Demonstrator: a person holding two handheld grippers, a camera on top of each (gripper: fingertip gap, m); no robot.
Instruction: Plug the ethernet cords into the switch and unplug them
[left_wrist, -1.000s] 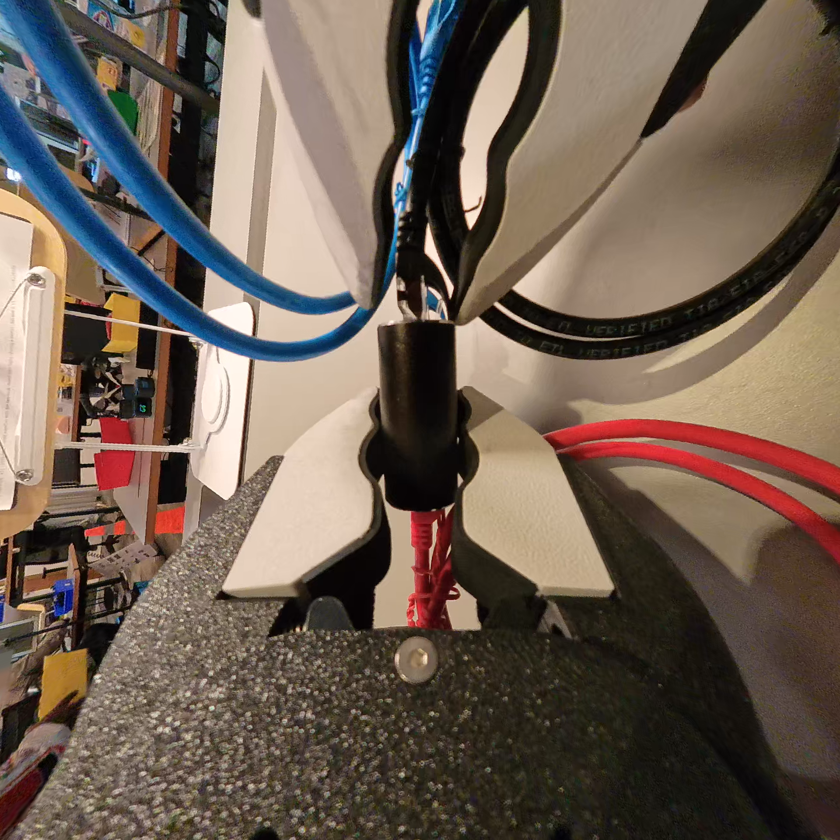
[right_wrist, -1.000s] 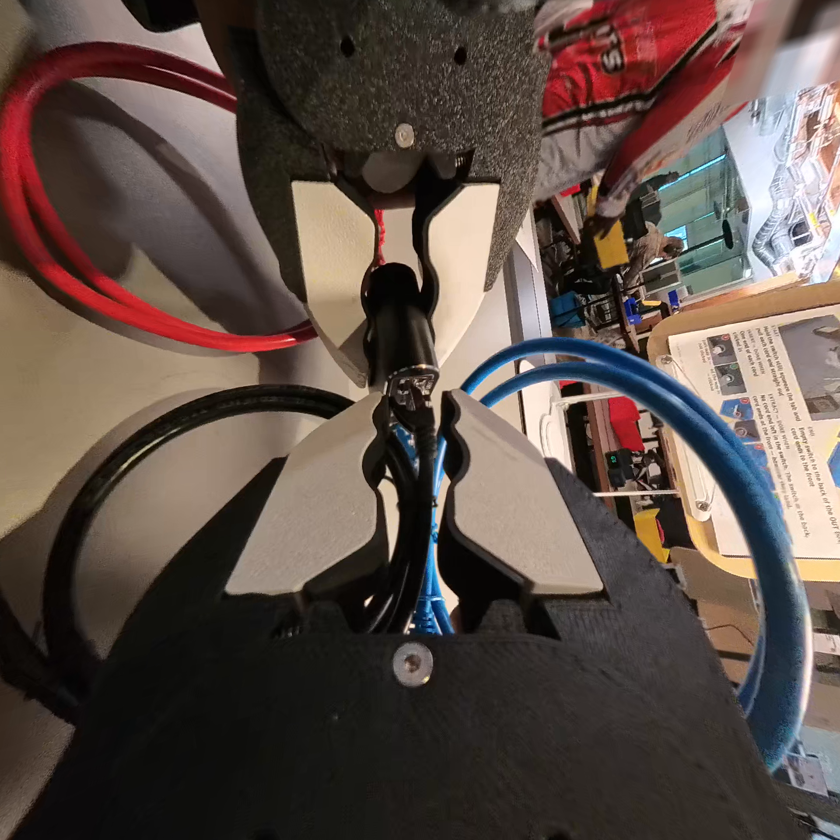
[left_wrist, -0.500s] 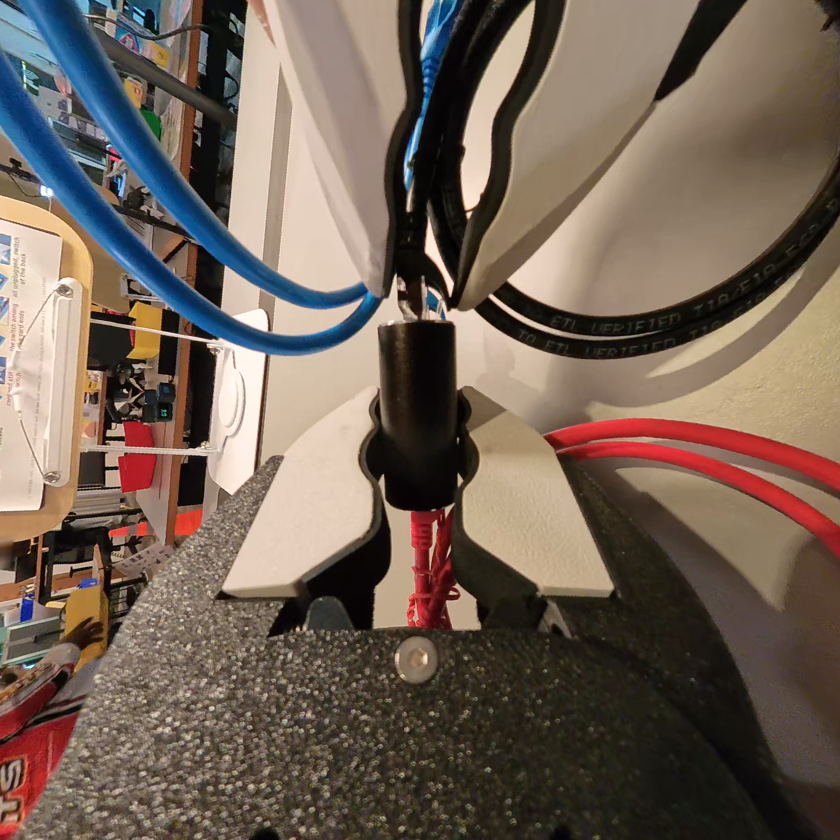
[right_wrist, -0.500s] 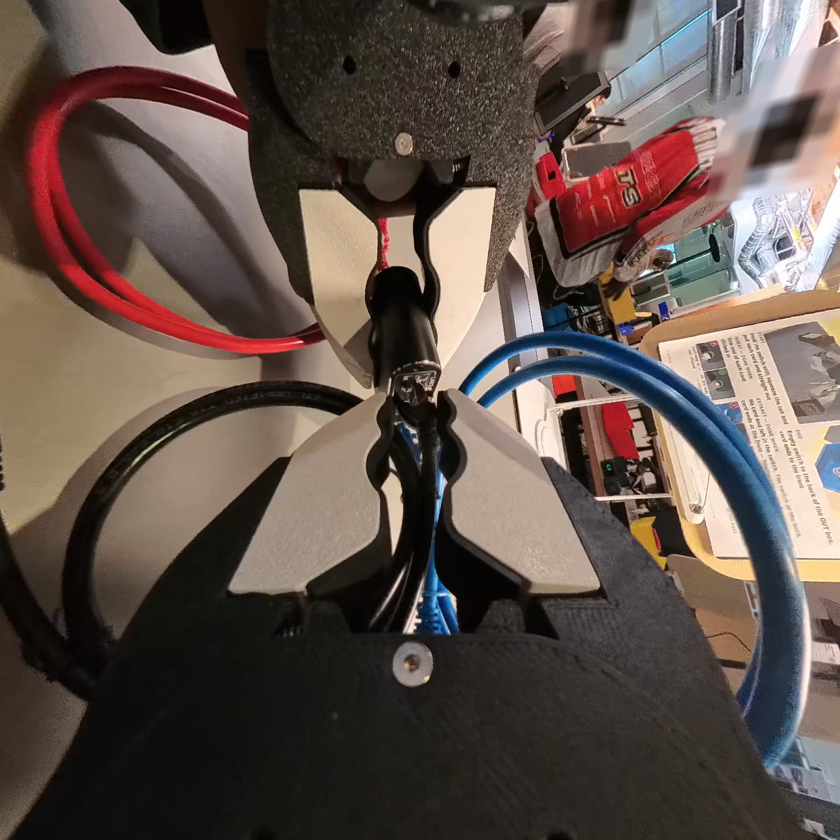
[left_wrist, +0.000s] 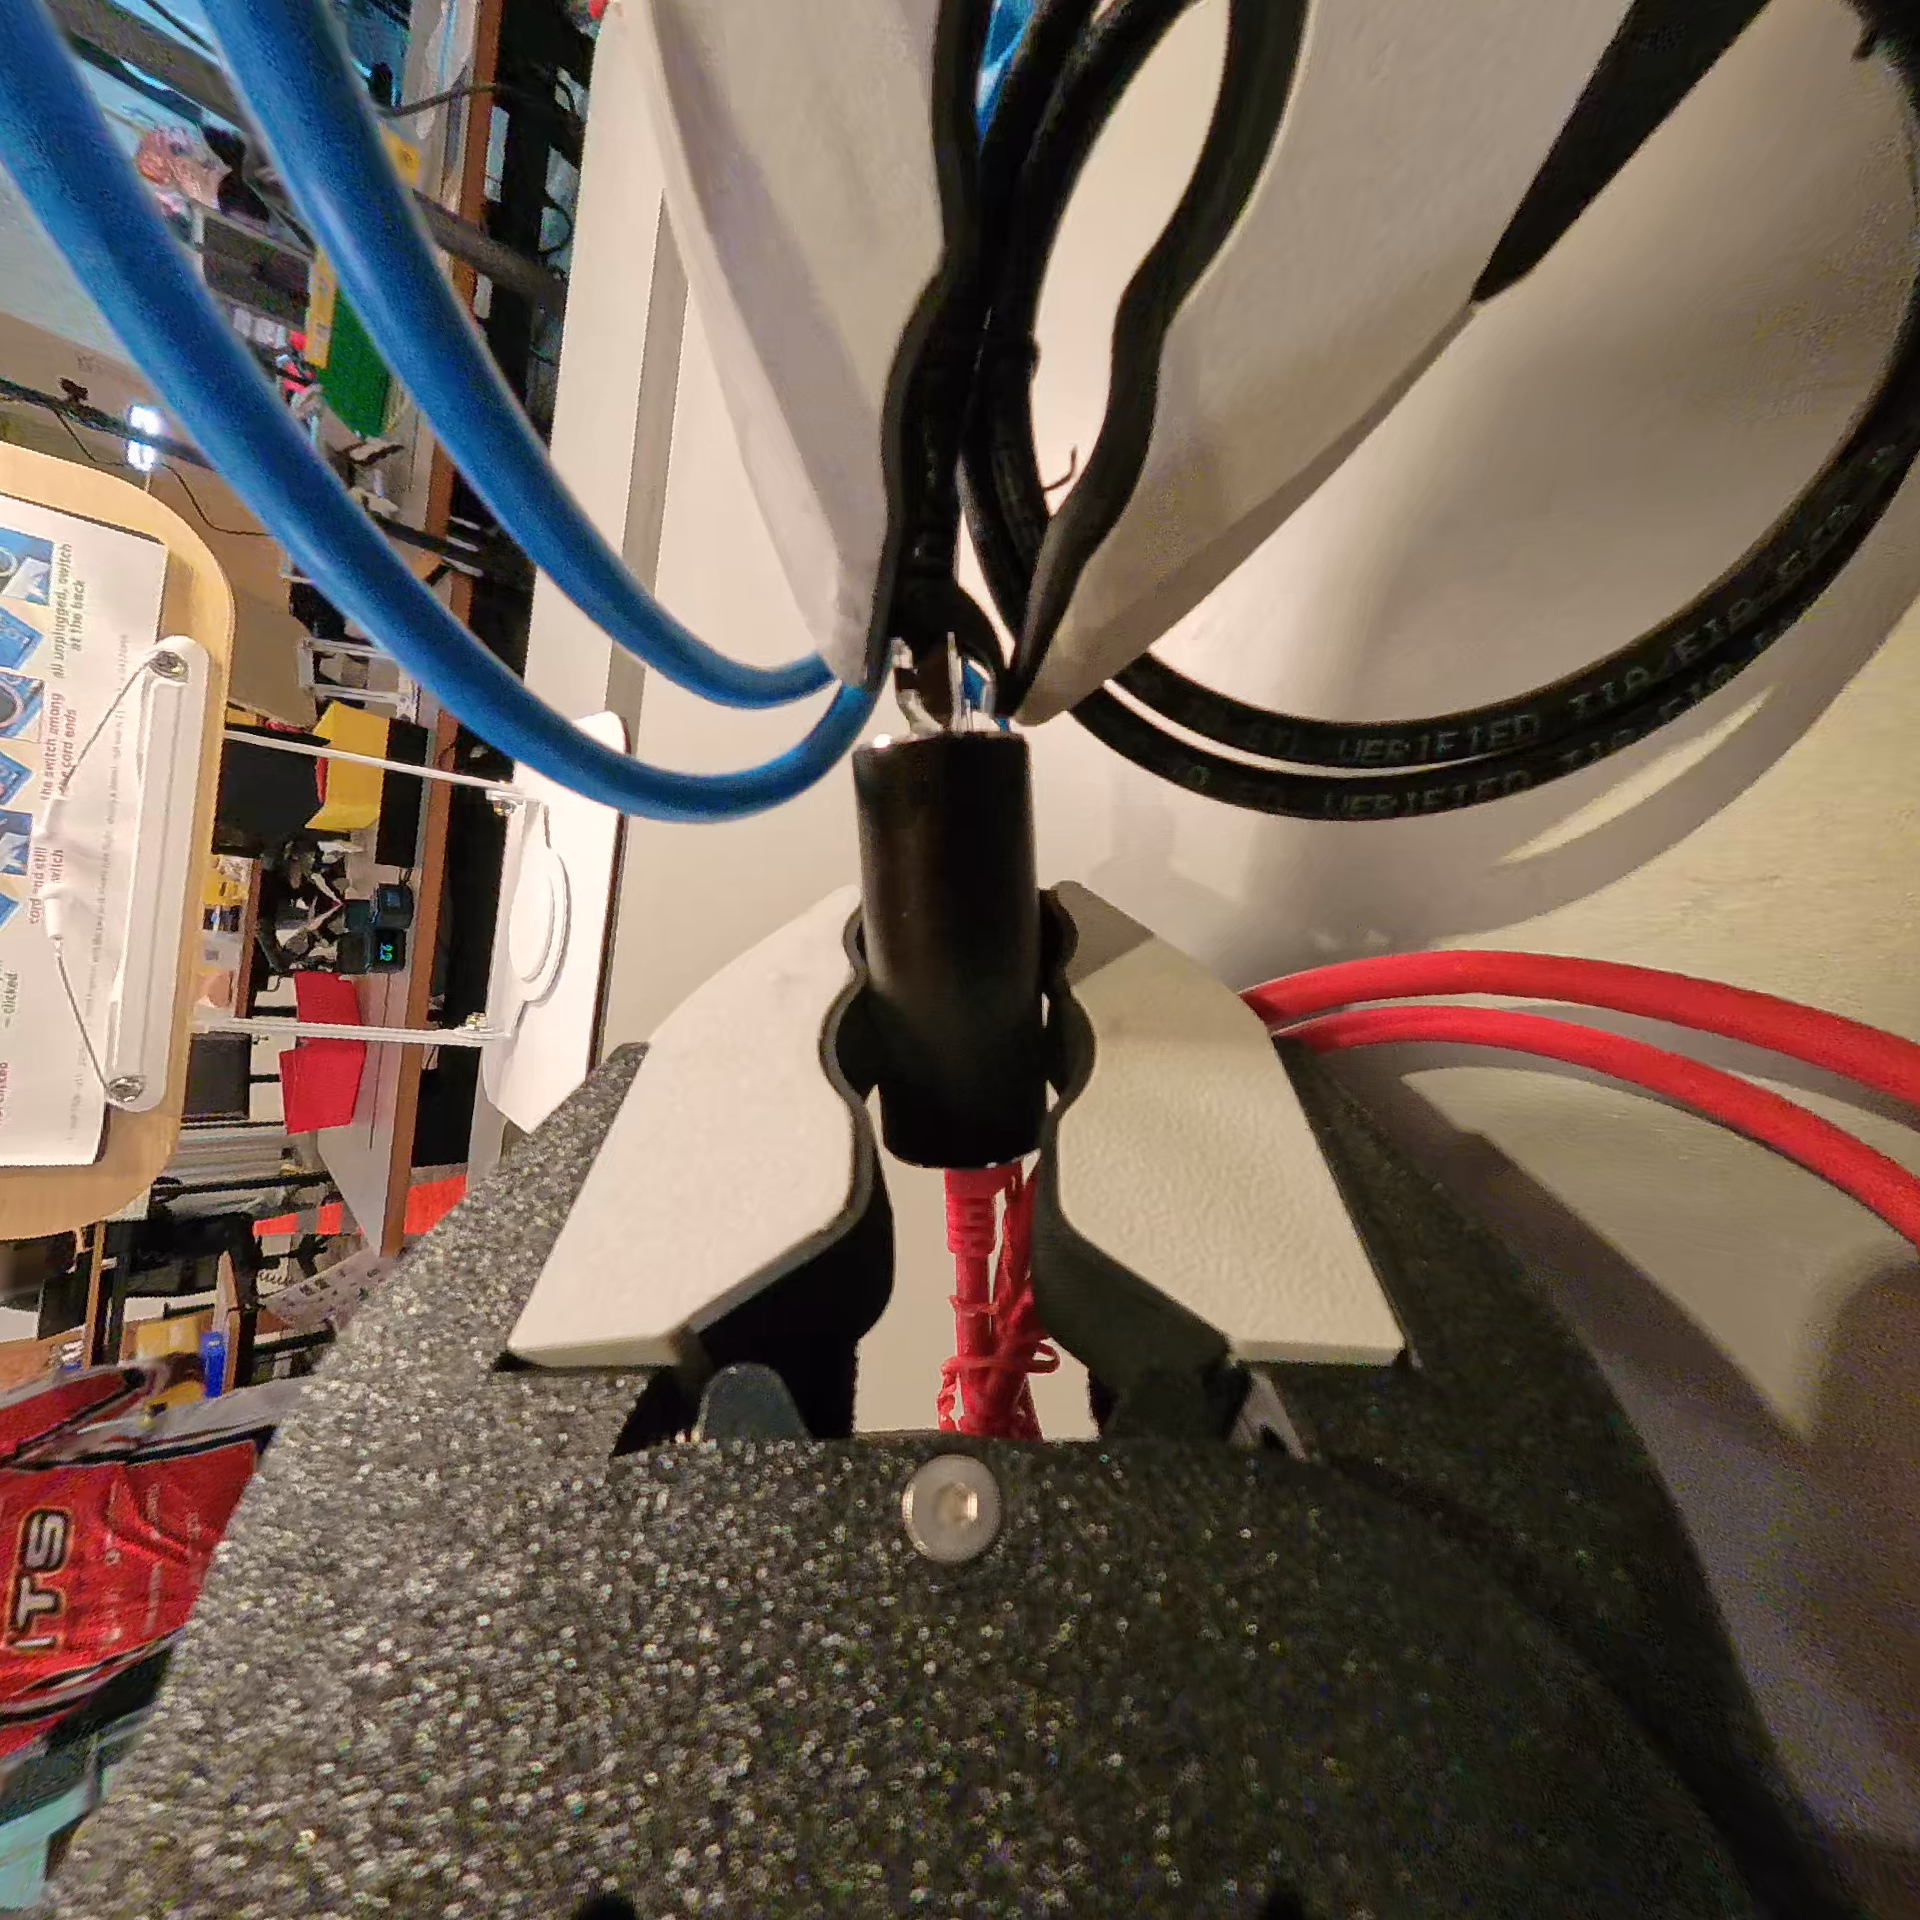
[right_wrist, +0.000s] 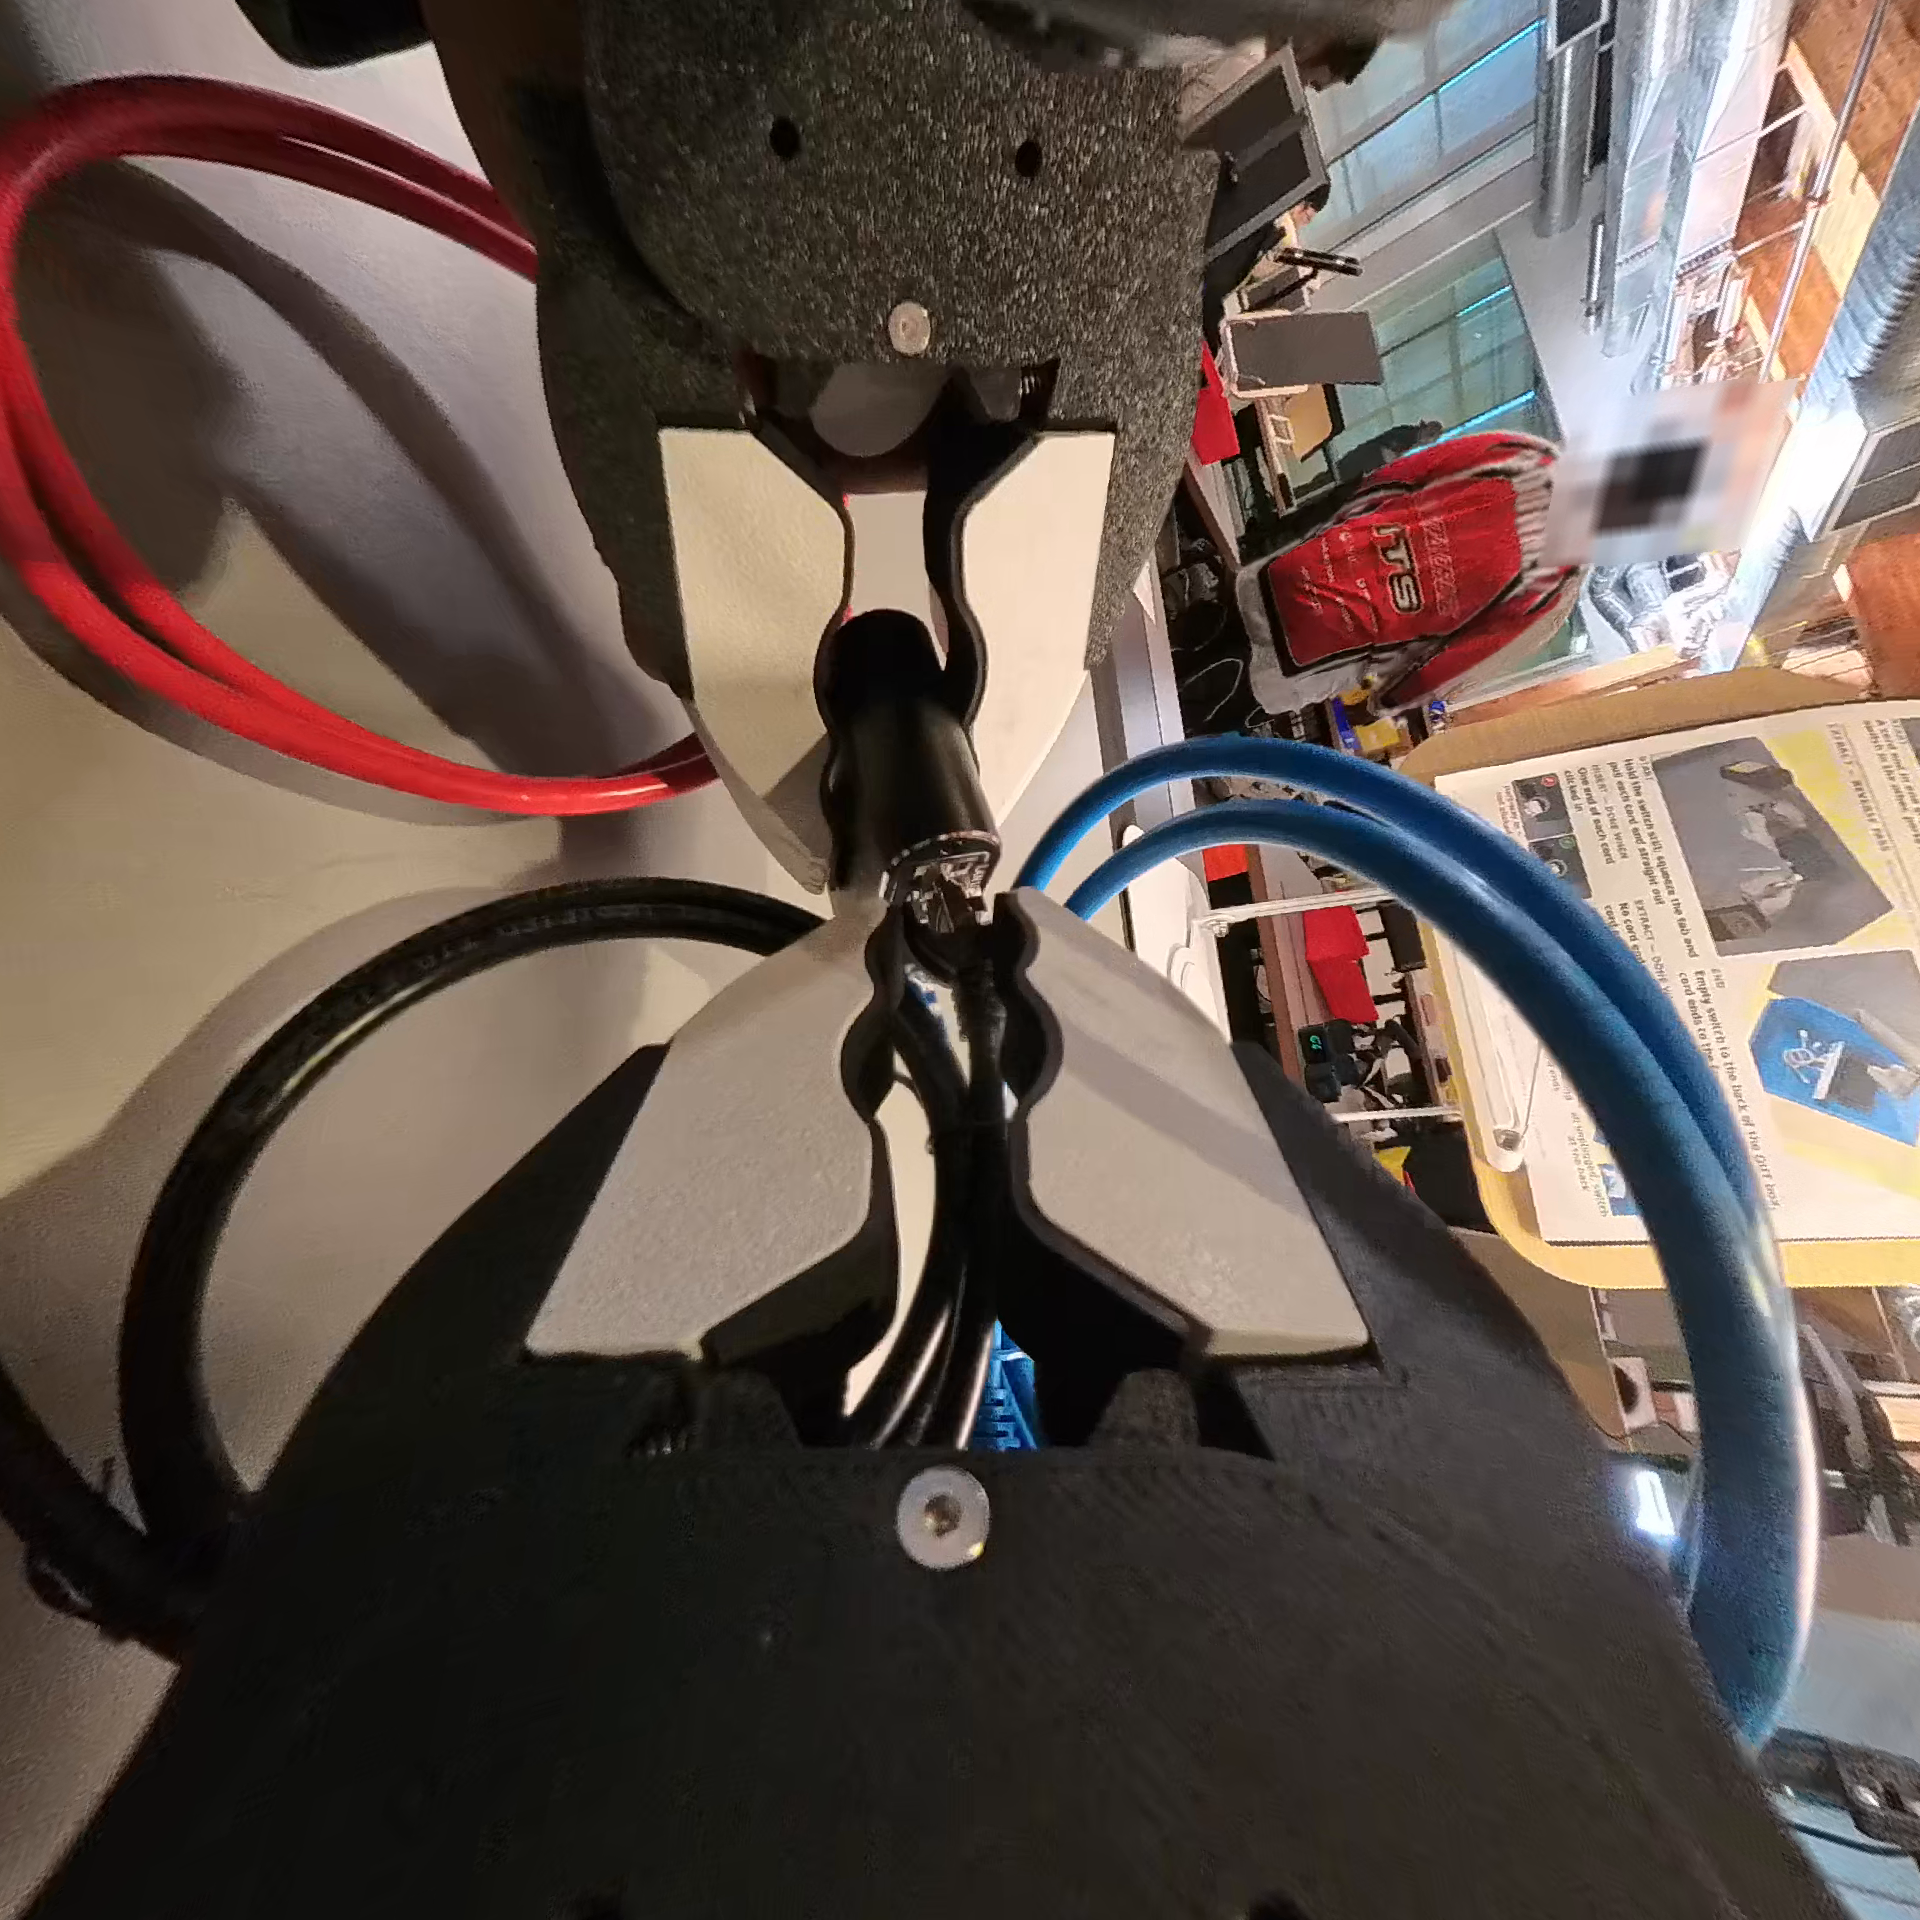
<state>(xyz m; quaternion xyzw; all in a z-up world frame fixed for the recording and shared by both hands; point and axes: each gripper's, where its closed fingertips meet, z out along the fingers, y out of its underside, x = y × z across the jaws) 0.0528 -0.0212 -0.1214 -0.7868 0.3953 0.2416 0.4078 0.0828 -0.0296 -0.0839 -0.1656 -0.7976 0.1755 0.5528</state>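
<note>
Left tool (left_wrist: 951, 1023): lower centre of the left wrist view, its grey fingers (left_wrist: 717, 1164) closing tight around the switch (left_wrist: 945, 935), a black cylinder standing upright at frame centre.

Red cord (left_wrist: 1621, 1049): its ribbed boot is showing below the switch between the fingers; two red strands are running off to the right edge.

Right tool (right_wrist: 951, 940): lower centre of the right wrist view, pinching narrow on the black cord (right_wrist: 982, 1049) just behind its plug, which is meeting the switch's (right_wrist: 909, 758) open end; whether it is seated cannot be told.

Black cord loop: curving to the left over the pale surface (right_wrist: 208, 810).

Blue cord (right_wrist: 1475, 914): two strands arching to the right, its boot lying between the right tool's fingers.

Far right: a printed sheet on a wooden board (right_wrist: 1683, 997).
</note>
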